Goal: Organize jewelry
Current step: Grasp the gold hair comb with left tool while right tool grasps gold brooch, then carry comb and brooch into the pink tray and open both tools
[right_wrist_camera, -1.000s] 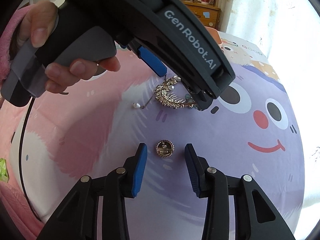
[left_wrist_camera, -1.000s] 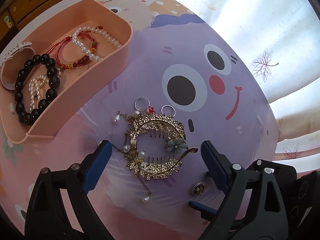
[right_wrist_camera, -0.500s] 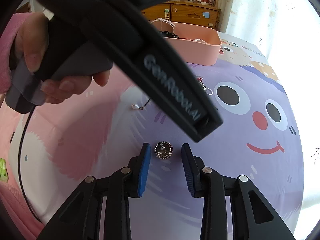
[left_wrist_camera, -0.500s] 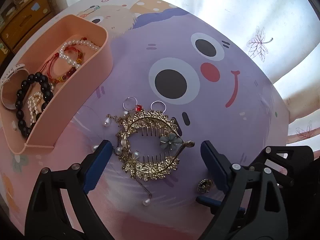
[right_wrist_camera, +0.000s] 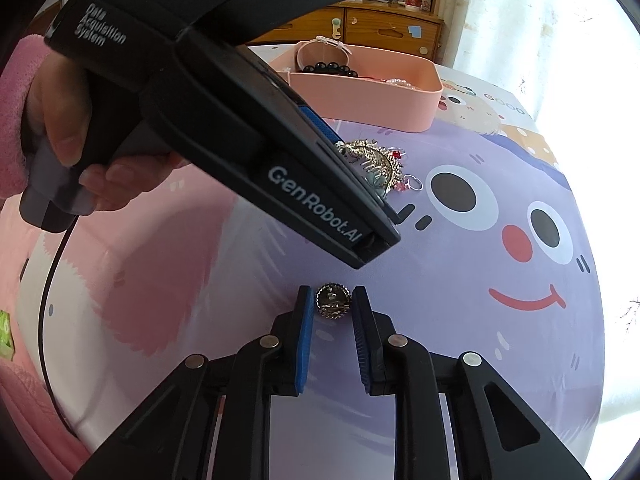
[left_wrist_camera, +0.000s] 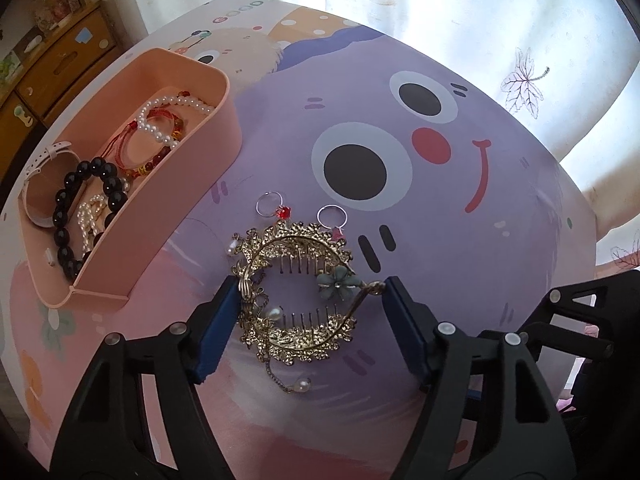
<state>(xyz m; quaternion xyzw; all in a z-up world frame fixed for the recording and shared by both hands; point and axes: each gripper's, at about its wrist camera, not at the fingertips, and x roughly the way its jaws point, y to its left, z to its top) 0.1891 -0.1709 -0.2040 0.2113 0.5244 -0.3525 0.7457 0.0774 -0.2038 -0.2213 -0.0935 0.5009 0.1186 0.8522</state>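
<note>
A gold hair comb (left_wrist_camera: 296,292) with pearls and a green flower lies on the cartoon-print cloth. My left gripper (left_wrist_camera: 311,283) straddles it. The jaws are closing, and the blue pads (left_wrist_camera: 224,320) touch its left edge and its right stem tip. In the right wrist view a small round gold brooch (right_wrist_camera: 333,303) sits between the tips of my right gripper (right_wrist_camera: 332,294). Those jaws are closing too, and the pads meet the brooch's sides. The comb (right_wrist_camera: 376,160) also shows there, partly hidden behind the left gripper's body (right_wrist_camera: 280,160).
A pink tray (left_wrist_camera: 192,184) at the left holds a black bead bracelet (left_wrist_camera: 80,208), pearl strands, red cord bracelets and a pale watch strap. Two silver rings with red stones (left_wrist_camera: 272,206) lie just beyond the comb. A hand (right_wrist_camera: 80,168) in a pink sleeve grips the left tool.
The left jaws have narrowed from wide apart down onto the comb's ends, and the left tool has rolled a little. The right jaws have drawn in around the brooch.
</note>
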